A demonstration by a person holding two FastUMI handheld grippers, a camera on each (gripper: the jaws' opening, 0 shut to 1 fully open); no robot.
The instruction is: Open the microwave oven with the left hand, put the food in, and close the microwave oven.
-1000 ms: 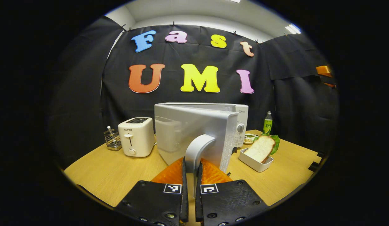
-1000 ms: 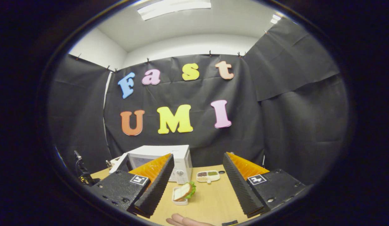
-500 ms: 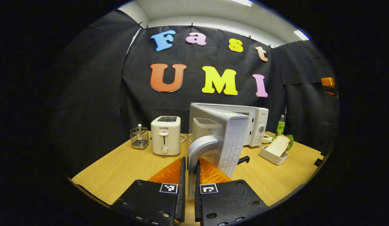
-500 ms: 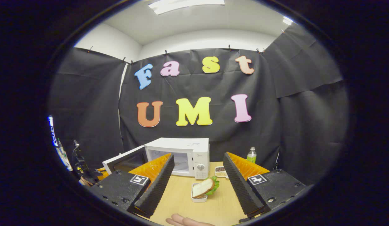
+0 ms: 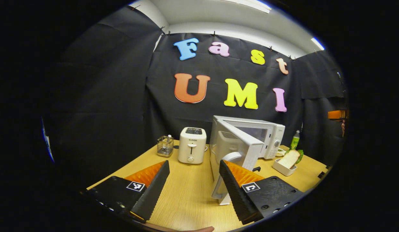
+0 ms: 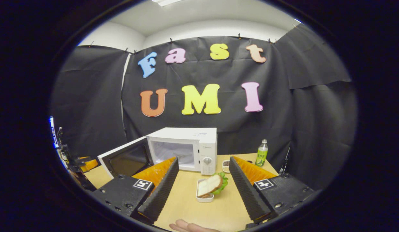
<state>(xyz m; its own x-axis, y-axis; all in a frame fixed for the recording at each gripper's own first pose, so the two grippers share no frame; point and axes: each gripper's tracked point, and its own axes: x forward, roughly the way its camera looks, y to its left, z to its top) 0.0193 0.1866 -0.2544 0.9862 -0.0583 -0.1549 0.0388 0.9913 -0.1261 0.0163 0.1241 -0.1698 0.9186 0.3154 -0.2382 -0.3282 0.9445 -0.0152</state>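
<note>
Left hand-held gripper (image 5: 193, 180): fingers stood spread with nothing between them, low over the surface (image 5: 186, 199), just beside the door handle (image 5: 222, 175)
Right hand-held gripper (image 6: 202, 180): fingers stood wide apart and empty, aimed at the food
Food (image 6: 209, 186): a bread slice with a green leaf lay in a small white tray (image 6: 204, 198) on the surface, in front of the microwave oven (image 6: 186, 148) and outside it
Door (image 6: 124, 158): stood swung out to the left, the cavity (image 6: 172, 153) exposed
Risk, grasp: bread leaned loosely in the tray; a pinch on the slice alone would likely crush or drop it
Risk, carry: the tray looked light and could tip if gripped by one rim
Risk, door: the left fingers were close to the handle; a stray nudge could swing it back across the path
Far objects: bottle (image 6: 261, 153) and toaster (image 5: 192, 145) stood clear of the route
</note>
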